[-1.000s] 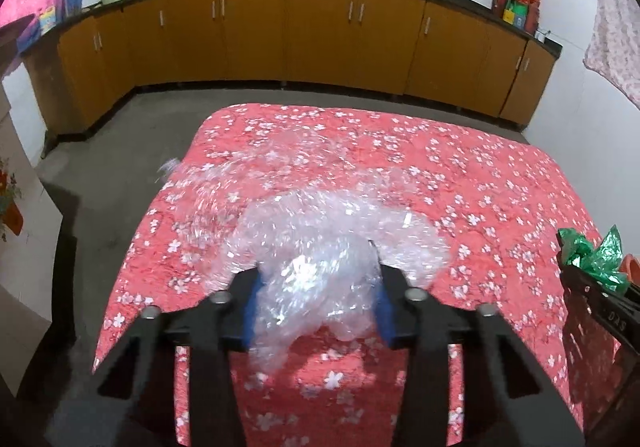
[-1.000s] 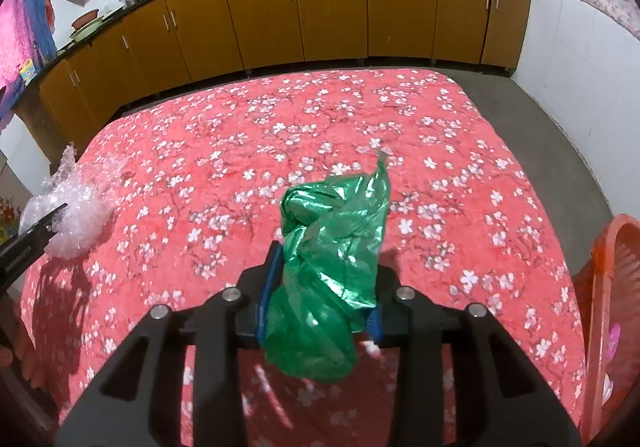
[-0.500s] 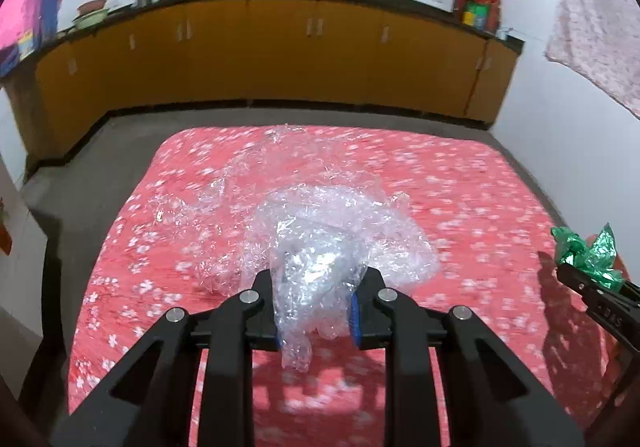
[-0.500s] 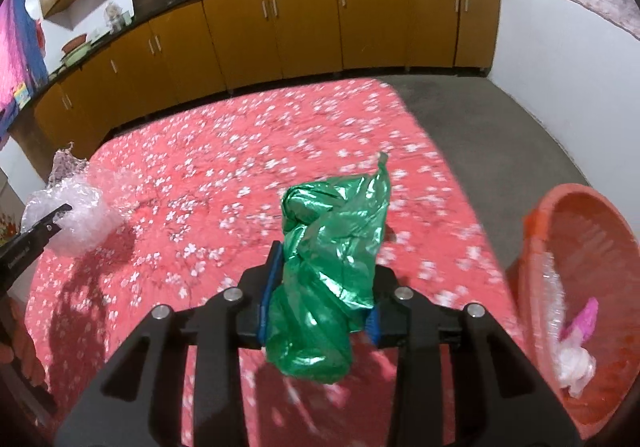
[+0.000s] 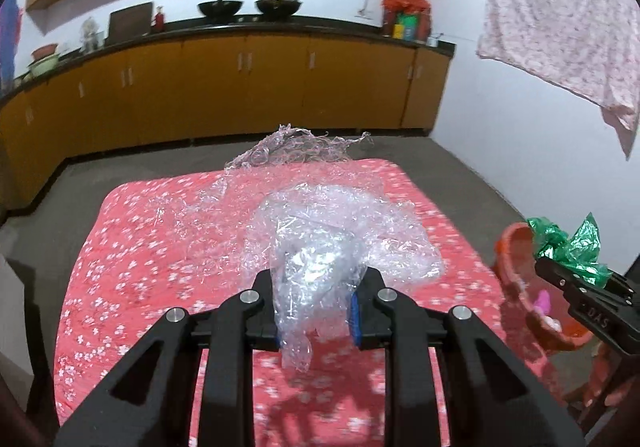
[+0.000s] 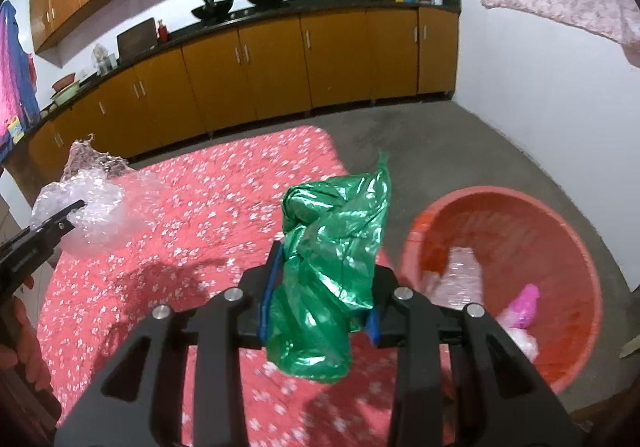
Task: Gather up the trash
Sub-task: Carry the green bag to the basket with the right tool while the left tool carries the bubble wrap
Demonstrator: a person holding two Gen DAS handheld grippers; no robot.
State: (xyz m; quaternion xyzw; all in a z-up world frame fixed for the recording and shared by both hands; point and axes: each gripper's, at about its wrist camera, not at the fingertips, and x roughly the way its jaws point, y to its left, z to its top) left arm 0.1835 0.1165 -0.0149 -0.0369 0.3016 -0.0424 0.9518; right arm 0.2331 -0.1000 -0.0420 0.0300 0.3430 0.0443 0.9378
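Note:
My left gripper (image 5: 316, 311) is shut on a crumpled sheet of clear bubble wrap (image 5: 320, 239) and holds it above the red flowered tablecloth (image 5: 132, 247). The wrap also shows at the left of the right wrist view (image 6: 86, 203). My right gripper (image 6: 320, 307) is shut on a crumpled green plastic bag (image 6: 332, 259), held over the table's right edge beside an orange basin (image 6: 560, 247). The basin holds clear plastic (image 6: 460, 279) and a pink scrap (image 6: 524, 303). The green bag shows at the right of the left wrist view (image 5: 568, 247).
Orange kitchen cabinets (image 5: 240, 87) with a dark counter run along the far wall, with woks (image 5: 276, 5) on top. Grey floor (image 6: 460, 151) lies between table and cabinets. A white wall (image 6: 540, 107) stands on the right, with a pink cloth (image 5: 560, 15) hanging.
Both grippers have swung to the right and tilted up with their loads. The orange basin has come fully into the right wrist view. Both grips are unchanged.

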